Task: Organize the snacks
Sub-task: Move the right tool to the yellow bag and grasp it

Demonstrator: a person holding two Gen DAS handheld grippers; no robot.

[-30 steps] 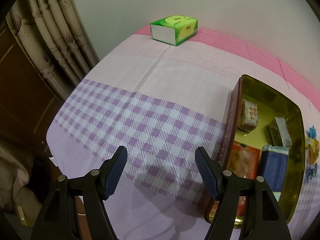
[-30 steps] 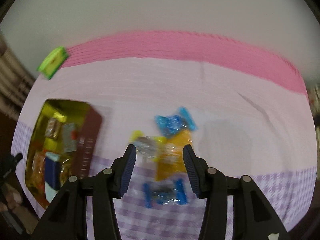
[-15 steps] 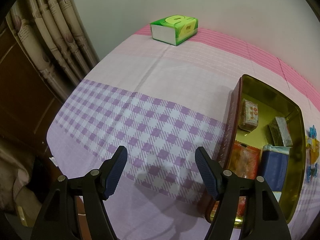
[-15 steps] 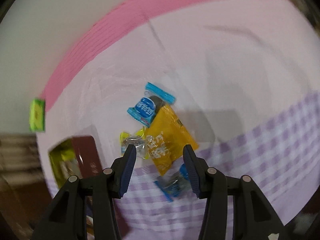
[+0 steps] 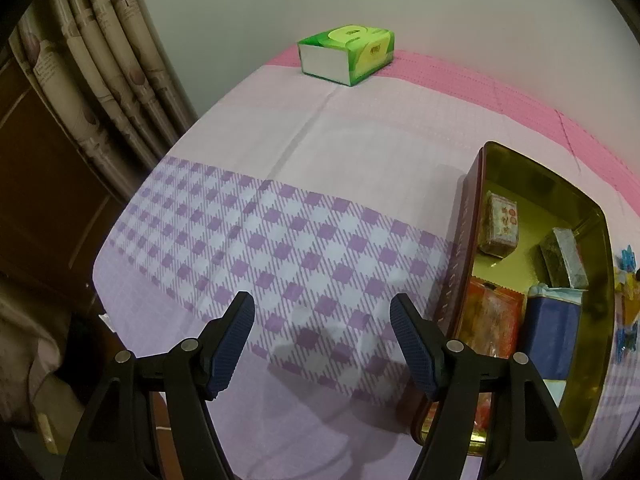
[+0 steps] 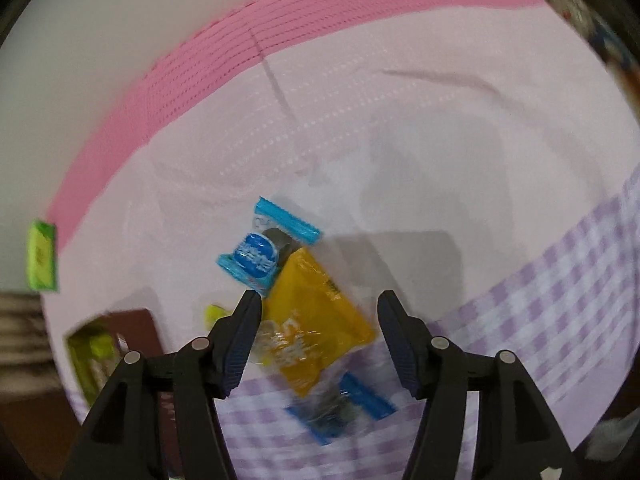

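Our right gripper (image 6: 318, 324), wide open and empty, straddles the yellow snack packet (image 6: 316, 320), whose long axis slants toward the surface's far-left corner; the left gripper (image 5: 322, 344) idles open.

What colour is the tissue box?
Green, with a white side; the tissue box shows best in the left wrist view.

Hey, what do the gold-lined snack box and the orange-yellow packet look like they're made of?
Gold-lined snack box: likely metal tin; its glossy inner walls mirror the contents. Orange-yellow packet: seemingly thin plastic film, shiny, with crinkled highlights and flat edges.
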